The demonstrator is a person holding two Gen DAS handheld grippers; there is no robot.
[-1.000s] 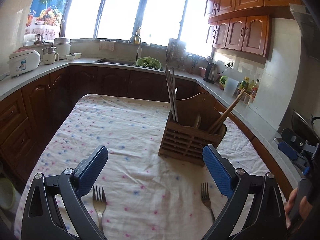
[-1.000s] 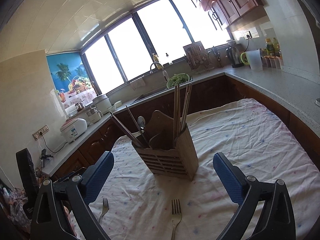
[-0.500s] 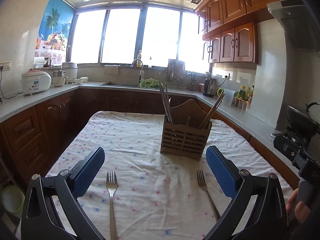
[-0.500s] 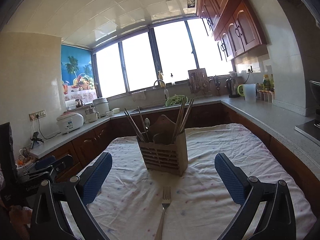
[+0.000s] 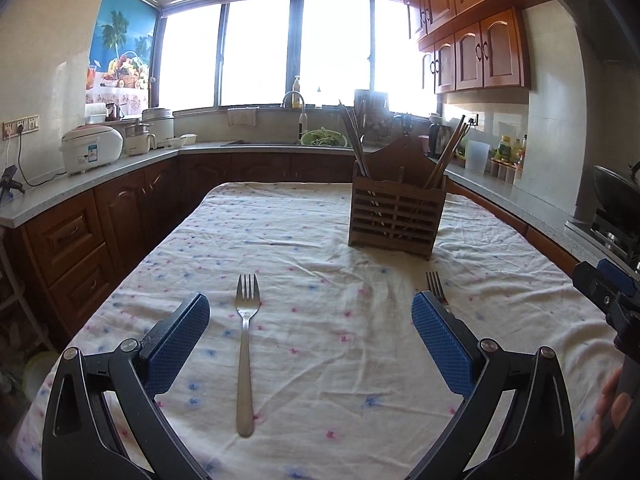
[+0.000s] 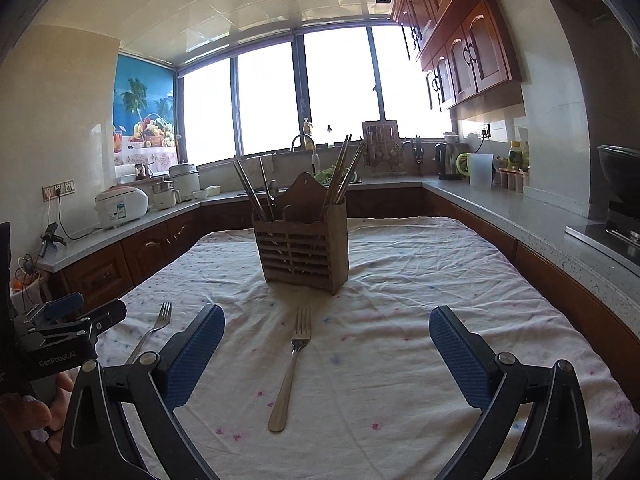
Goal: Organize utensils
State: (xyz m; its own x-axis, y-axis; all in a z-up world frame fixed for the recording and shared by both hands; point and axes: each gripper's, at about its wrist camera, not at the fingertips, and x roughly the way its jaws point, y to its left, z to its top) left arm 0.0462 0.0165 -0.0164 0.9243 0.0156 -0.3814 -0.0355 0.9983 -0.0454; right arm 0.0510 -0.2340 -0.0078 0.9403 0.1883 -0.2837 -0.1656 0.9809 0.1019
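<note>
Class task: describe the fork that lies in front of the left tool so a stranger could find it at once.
Start at the wooden utensil holder on the tablecloth. Two forks lie nearer than it. Yours is the left fork, handle pointing toward the camera; the right fork lies directly before the holder.

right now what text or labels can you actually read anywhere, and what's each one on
"GenRobot.AI": on the black body of the left gripper, seen in the right wrist view.
Rice cooker front sticker: print too small to read.
Condiment bottles on the counter: labels blurred.
Nothing readable on the forks, the wooden holder or the tablecloth.
</note>
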